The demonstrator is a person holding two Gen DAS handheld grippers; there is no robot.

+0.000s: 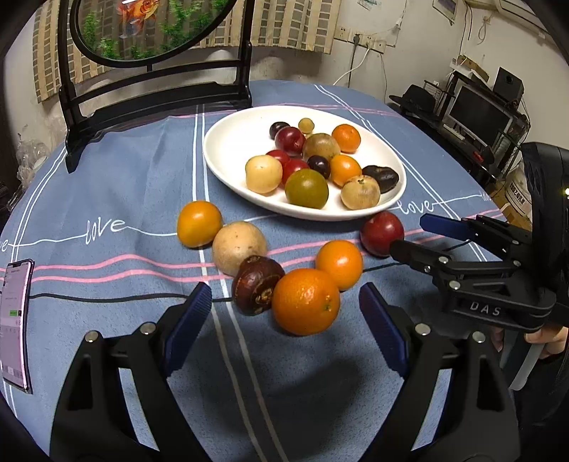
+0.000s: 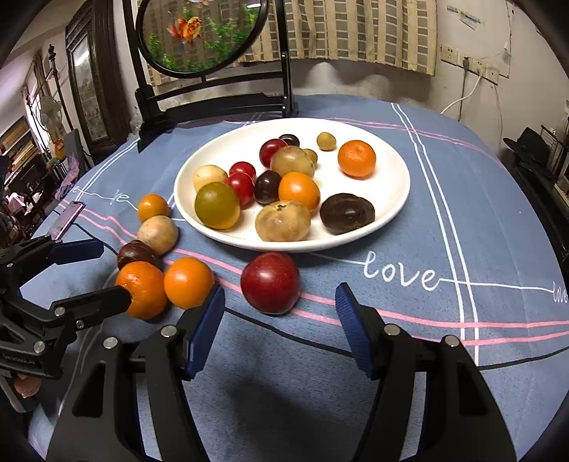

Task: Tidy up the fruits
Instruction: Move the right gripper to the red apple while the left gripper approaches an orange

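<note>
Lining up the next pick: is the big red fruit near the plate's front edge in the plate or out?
Out. The red fruit sits on the tablecloth, just outside the plate rim.

A blue cloth (image 2: 462, 220) with white and pink stripes and the word "love" covers the tabletop. At its far edge stands a round painted screen (image 2: 202, 35) of a goldfish among green plants, in a black stand (image 1: 156, 103). A phone (image 1: 14, 327) lies lit at the cloth's left edge. Behind, a checked curtain (image 2: 355, 32) hangs beside wall sockets (image 2: 473, 65); a monitor (image 1: 480, 113) sits at right.
</note>
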